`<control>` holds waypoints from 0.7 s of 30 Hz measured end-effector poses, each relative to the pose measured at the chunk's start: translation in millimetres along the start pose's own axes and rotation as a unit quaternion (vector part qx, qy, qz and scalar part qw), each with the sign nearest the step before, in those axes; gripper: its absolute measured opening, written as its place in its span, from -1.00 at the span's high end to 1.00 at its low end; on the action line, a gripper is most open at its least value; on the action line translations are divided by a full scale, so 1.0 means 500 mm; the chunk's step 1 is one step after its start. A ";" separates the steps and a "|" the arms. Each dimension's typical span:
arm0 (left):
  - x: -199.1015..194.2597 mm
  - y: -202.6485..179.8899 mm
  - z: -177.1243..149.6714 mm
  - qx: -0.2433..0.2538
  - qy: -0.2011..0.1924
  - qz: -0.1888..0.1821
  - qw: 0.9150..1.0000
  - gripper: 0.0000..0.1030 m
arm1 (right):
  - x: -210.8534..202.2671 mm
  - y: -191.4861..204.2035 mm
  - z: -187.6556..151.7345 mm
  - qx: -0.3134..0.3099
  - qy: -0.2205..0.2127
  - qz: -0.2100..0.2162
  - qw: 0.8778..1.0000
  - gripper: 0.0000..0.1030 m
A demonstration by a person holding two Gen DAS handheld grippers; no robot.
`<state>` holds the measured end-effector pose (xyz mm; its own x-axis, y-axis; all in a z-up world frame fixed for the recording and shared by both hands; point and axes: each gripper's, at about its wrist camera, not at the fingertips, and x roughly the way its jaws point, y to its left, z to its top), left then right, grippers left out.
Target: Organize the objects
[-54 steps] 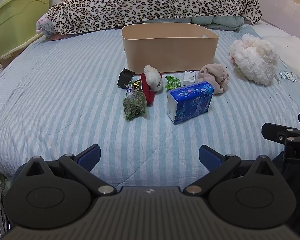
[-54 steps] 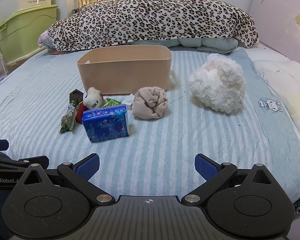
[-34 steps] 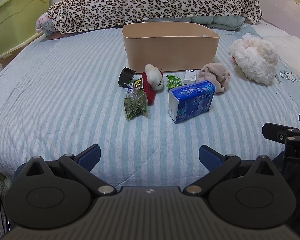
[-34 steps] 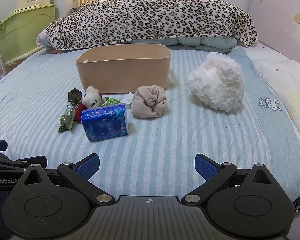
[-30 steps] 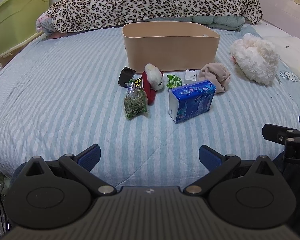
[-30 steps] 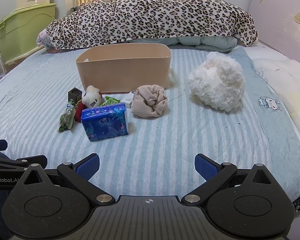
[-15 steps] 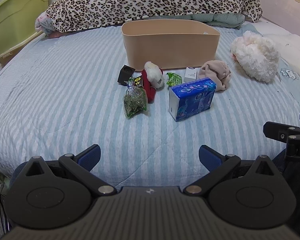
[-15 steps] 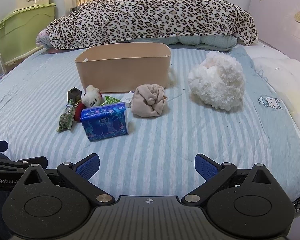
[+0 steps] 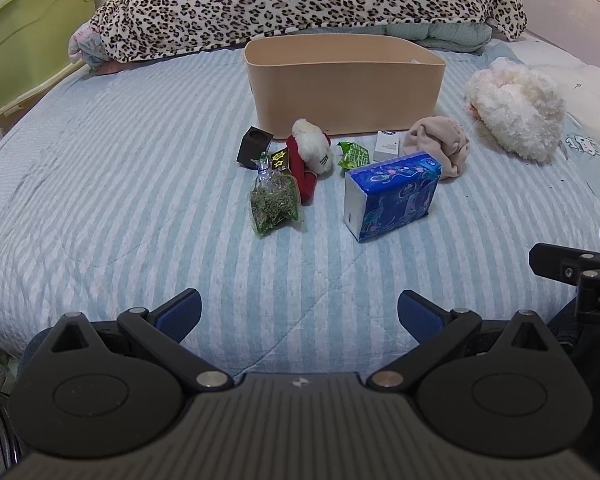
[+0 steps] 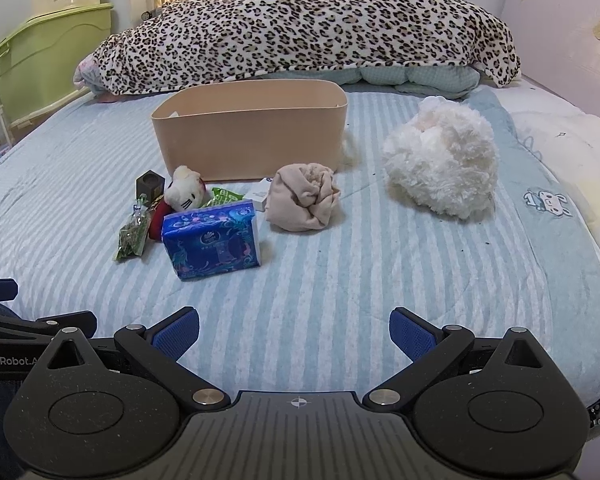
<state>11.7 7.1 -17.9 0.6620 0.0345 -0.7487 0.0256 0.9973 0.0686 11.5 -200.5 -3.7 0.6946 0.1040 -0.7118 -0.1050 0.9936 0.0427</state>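
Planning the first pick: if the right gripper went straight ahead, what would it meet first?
Probably bare striped bedspread; the open right gripper points between the blue tissue pack and beige bundled cloth. Depth is uncertain.

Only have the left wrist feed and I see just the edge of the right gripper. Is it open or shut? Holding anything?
Observer: The right gripper is open, jaws spread wide with nothing between them, over the near part of the striped sheet.
Operator: What's straight ahead of it?
Observer: The beige cloth bundle is roughly dead ahead. The blue tissue pack sits nearer and to the left of that line.
Operator: Which way does the plush cat face?
Observer: The plush cat faces the right camera, eyes and whiskers showing.
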 end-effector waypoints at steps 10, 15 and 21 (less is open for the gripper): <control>0.038 0.016 0.014 0.001 0.003 -0.004 1.000 -1.00 | 0.036 0.007 0.013 0.001 0.001 0.016 1.000 -1.00; 0.065 0.028 0.028 0.002 0.006 -0.001 1.000 -1.00 | 0.064 0.019 0.021 -0.006 0.006 0.022 1.000 -1.00; 0.113 0.045 0.047 0.002 0.012 -0.001 1.000 -1.00 | 0.106 0.035 0.033 -0.018 0.008 0.030 0.999 -1.00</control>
<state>67.2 29.9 -43.1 0.6431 0.0347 -0.7650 0.0303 0.9970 0.0707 58.1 -176.8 -28.9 0.6746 0.1620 -0.7202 -0.1720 0.9833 0.0601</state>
